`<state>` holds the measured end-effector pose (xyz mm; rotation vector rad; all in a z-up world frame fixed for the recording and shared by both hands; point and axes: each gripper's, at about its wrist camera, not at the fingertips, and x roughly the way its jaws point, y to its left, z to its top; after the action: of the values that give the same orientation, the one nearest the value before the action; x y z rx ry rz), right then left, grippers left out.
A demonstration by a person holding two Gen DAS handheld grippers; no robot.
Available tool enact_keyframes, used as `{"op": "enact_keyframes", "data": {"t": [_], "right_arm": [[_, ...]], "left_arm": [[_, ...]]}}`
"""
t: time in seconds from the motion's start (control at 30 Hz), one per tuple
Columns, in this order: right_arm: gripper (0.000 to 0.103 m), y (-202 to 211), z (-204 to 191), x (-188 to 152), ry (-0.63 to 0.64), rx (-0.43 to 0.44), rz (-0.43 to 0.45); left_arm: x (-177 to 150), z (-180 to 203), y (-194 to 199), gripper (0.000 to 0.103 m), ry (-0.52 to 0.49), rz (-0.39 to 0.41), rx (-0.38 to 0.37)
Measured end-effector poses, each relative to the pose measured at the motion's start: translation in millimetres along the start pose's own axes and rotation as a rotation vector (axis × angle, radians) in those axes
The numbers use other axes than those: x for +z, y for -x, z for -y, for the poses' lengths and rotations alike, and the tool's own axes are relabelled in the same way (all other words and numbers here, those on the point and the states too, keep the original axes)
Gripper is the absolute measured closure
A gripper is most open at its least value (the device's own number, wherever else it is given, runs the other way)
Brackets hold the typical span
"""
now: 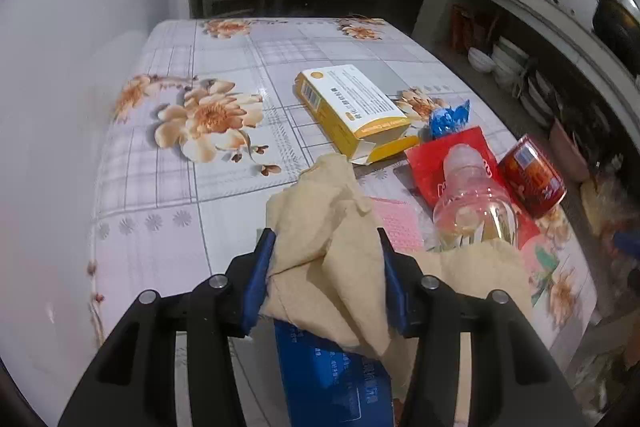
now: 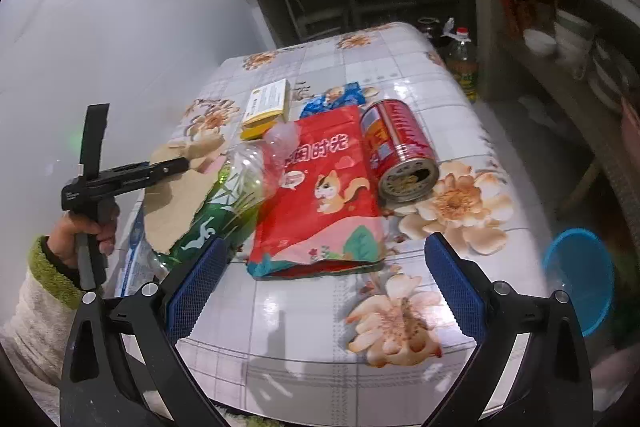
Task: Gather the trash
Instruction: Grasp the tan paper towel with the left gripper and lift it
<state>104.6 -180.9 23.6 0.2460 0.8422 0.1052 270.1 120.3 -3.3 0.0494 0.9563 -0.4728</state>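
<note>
1. The left gripper (image 1: 326,279) had pinched the beige crumpled paper (image 1: 320,227) lying on the floral tablecloth (image 1: 224,195), over a blue packet (image 1: 332,375).
2. The right gripper (image 2: 324,287) hovered with jaws wide apart and nothing between them.
3. Next move, likely: lift the paper clear and carry it toward the blue basket (image 2: 580,279).

FREE: we see bare tablecloth (image 1: 168,211) from 9 to 12 o'clock of the trash | BLOCKED: yellow box (image 1: 352,111), clear bottle (image 1: 472,203), red pouch (image 2: 324,187), red can (image 2: 400,151) crowd 12–3 o'clock | NEAR EDGE: open before the right gripper (image 2: 328,287) | OFF TABLE: blue basin (image 2: 580,283) at 3 o'clock, probably lower.
</note>
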Motion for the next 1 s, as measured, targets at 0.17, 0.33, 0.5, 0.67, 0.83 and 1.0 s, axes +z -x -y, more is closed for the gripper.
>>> {"op": "enact_keyframes", "data": {"t": [0.17, 0.33, 0.5, 0.67, 0.83, 1.0], "right_arm": [[0.008, -3, -6, 1, 0.013, 0.003, -0.011], [0.008, -6, -8, 3, 0.011, 0.01, -0.015], [0.008, -7, -11, 3, 0.013, 0.01, -0.018], [0.008, -7, -7, 2, 0.001, 0.01, -0.021], [0.008, -6, -2, 2, -0.016, 0.015, -0.018], [0.008, -2, -2, 5, -0.009, 0.02, -0.009]], "left_arm": [[1, -9, -4, 0.055, 0.08, -0.001, -0.06], [4, -12, -6, 0.055, 0.094, 0.006, -0.059], [9, -17, -4, 0.057, 0.138, 0.03, -0.082], [12, -15, -4, 0.078, 0.132, 0.033, -0.078], [16, -11, 0, 0.096, 0.108, 0.055, -0.053], [25, -4, 25, 0.098, 0.082, 0.164, -0.024]]}}
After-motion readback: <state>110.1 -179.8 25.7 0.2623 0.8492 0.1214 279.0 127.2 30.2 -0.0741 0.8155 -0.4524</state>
